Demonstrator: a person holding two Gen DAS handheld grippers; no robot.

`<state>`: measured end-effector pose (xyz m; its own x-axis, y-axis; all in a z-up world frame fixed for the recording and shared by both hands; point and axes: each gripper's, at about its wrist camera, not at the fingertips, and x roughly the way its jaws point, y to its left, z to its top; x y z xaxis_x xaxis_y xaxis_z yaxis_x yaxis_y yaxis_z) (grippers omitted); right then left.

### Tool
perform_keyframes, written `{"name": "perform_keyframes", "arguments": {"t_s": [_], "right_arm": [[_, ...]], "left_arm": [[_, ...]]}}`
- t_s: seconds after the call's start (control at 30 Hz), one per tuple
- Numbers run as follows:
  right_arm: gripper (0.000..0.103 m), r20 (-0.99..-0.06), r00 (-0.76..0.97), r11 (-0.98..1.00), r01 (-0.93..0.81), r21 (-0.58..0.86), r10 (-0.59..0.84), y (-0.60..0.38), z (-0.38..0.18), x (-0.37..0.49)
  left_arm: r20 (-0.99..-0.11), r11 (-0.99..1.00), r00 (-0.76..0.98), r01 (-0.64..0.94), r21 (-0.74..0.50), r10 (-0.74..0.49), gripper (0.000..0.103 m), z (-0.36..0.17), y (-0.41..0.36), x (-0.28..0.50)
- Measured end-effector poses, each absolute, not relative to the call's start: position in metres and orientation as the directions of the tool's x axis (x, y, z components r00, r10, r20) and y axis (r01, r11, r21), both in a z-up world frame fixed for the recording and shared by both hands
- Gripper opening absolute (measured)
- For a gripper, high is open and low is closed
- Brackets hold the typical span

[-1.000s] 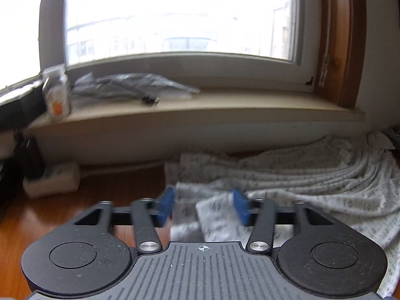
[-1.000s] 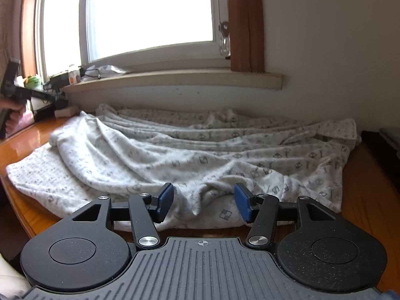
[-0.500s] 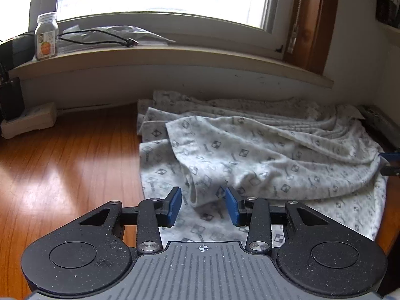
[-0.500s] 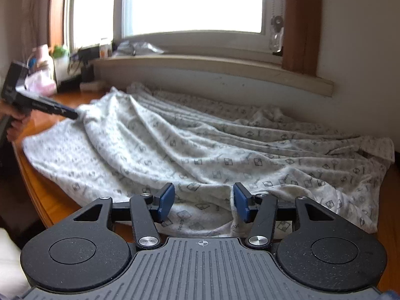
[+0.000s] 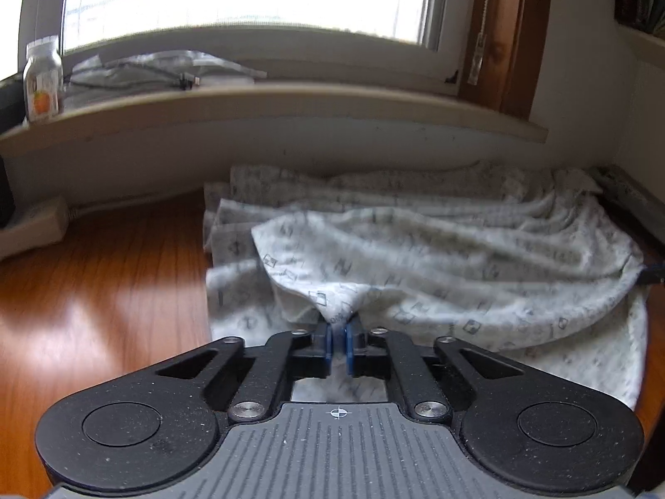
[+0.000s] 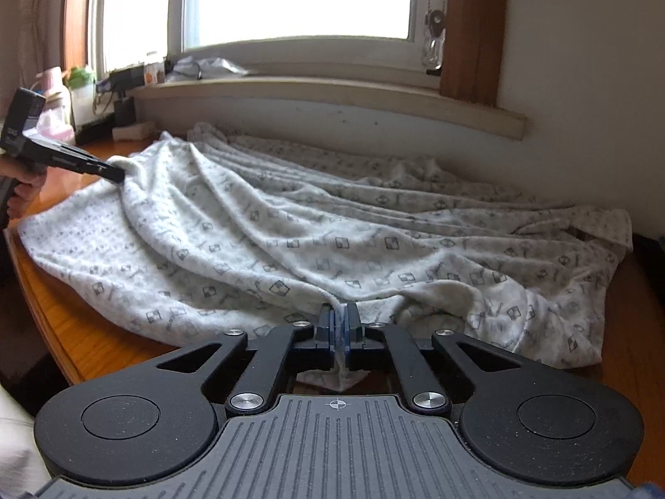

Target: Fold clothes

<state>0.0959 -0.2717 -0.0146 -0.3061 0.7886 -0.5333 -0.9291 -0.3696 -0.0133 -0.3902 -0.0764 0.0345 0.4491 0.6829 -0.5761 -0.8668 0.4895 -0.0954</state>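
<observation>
A white garment with a grey square print (image 5: 457,258) lies rumpled across the wooden table (image 5: 104,291). In the left wrist view my left gripper (image 5: 338,332) has its jaws closing on a pinch of the garment's near fold, and the blue pads press the cloth. In the right wrist view my right gripper (image 6: 341,324) is likewise closing on the near hem of the garment (image 6: 332,228), with cloth squeezed between its pads. That view also shows the left gripper (image 6: 114,174) at the garment's far left corner, lifting it slightly, held by a hand (image 6: 25,187).
A windowsill (image 5: 291,104) runs behind the table, carrying a jar (image 5: 41,83) and a plastic bag with cables (image 5: 166,70). A power strip (image 5: 29,224) sits at the back left. Bottles (image 6: 54,100) stand at the far left. The table edge (image 6: 41,291) curves close by.
Both grippers went from open to closed on the garment. The left one sank toward the cloth and pinched a fold; the right one stayed in place and pinched the near hem.
</observation>
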Motion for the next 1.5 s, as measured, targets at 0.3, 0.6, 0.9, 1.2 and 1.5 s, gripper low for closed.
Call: {"name": "perform_keyframes", "arguments": {"t_s": [0.3,0.6,0.9,1.2,1.5], "right_arm": [[0.002,-0.524,-0.416,-0.446,-0.892,0.075,0.743,-0.331,0.002,0.109],[0.032,-0.539,-0.416,-0.418,-0.9,0.125,0.732,-0.351,-0.009,0.117],[0.051,-0.497,-0.354,-0.347,-0.931,0.109,0.792,-0.346,0.002,0.138],[0.053,-0.487,-0.282,-0.271,-0.958,0.093,0.827,-0.327,-0.008,0.142],[0.057,-0.482,-0.263,-0.248,-0.964,0.097,0.836,-0.326,-0.012,0.148]], "left_arm": [[-0.594,0.524,0.464,-0.848,-0.082,0.657,0.007,0.083,-0.126,-0.412],[-0.678,0.486,0.403,-0.871,-0.078,0.614,0.039,0.043,-0.148,-0.429],[-0.646,0.523,0.469,-0.843,-0.124,0.602,0.044,0.046,-0.155,-0.433],[-0.647,0.508,0.453,-0.853,-0.115,0.613,0.017,0.053,-0.155,-0.439],[-0.611,0.454,0.416,-0.885,-0.102,0.673,0.065,0.072,-0.137,-0.456]]}}
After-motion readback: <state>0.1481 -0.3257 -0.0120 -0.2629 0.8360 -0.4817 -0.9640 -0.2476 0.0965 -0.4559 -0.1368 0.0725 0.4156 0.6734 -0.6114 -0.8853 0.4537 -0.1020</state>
